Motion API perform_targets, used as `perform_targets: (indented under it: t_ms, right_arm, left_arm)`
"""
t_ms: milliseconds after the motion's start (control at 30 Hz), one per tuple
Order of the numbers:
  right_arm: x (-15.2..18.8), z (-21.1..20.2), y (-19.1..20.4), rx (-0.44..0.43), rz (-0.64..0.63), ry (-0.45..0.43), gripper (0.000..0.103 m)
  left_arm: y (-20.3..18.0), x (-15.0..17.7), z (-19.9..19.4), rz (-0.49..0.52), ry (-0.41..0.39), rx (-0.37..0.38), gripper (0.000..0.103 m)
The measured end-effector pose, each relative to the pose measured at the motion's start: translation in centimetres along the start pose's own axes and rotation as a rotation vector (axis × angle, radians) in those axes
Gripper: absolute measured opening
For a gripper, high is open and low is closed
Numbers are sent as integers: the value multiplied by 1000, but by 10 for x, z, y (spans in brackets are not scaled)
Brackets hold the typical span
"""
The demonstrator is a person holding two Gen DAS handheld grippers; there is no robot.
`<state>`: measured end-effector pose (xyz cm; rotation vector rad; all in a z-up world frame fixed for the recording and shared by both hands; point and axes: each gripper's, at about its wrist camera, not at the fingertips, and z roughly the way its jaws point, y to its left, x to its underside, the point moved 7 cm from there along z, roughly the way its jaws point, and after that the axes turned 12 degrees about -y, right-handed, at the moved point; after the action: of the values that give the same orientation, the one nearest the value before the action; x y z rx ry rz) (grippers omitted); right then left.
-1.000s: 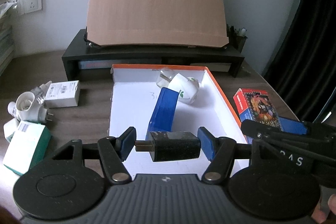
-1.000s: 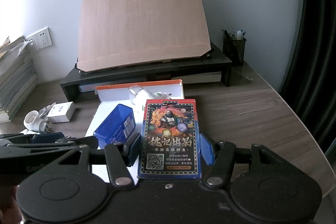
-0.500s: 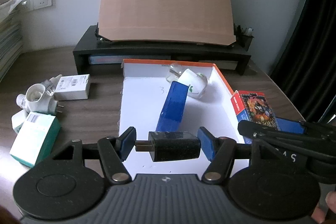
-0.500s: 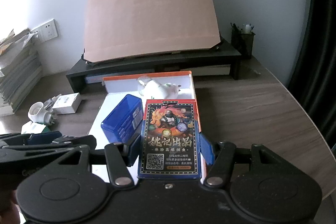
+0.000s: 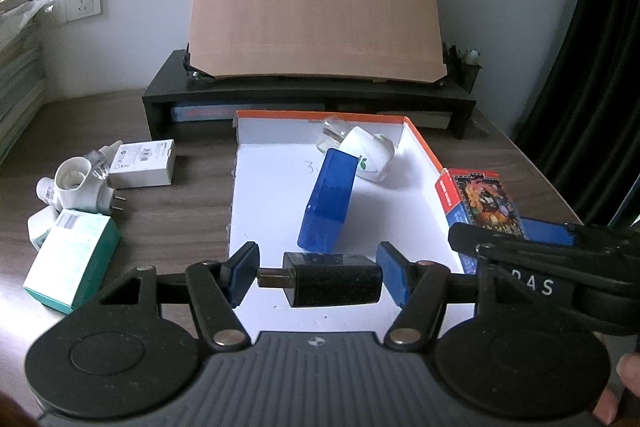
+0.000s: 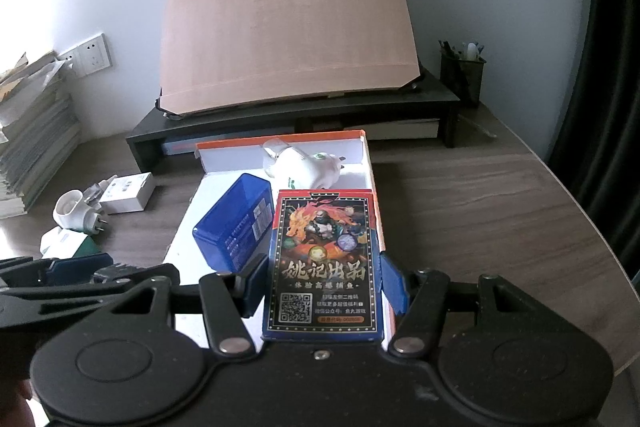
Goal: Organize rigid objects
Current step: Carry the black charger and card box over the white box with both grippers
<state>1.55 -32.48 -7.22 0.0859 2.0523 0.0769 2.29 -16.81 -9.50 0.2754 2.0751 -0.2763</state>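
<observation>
My left gripper [image 5: 318, 277] is shut on a black charger [image 5: 332, 285], gripped end to end above the near part of the white orange-rimmed box [image 5: 272, 195]. My right gripper [image 6: 324, 281] is shut on a card deck box [image 6: 324, 263], held over the box's right edge [image 6: 368, 163]; the deck also shows in the left wrist view [image 5: 480, 201]. Inside the box lie a blue case [image 5: 330, 205] [image 6: 234, 223] and a white plug-in device [image 5: 370, 159] [image 6: 308, 169].
Left of the box on the wooden table lie a white carton [image 5: 144, 163], a white plug adapter [image 5: 78, 189] and a green-white carton [image 5: 70, 263]. A black monitor stand [image 5: 312, 103] with a cardboard sheet [image 5: 316, 3] stands behind. A pen holder [image 6: 462, 75] is at the back right.
Both grippers have drawn back and risen a little, so the box looks farther away. Their holds on the charger and the card deck are unchanged.
</observation>
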Motion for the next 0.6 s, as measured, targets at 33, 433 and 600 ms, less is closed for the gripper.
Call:
perform_targets:
  t_ms: [33, 433, 600]
  right_arm:
    - [0, 0, 1, -1, -1, -1, 71]
    - [1, 7, 2, -14, -3, 8, 71]
    - [2, 9, -1, -14, -5, 12, 71]
  left_arm:
    - [0, 0, 0, 1, -1, -2, 65]
    - [1, 2, -2, -3, 0, -20, 65]
    - [-1, 3, -2, -4, 1, -20, 65]
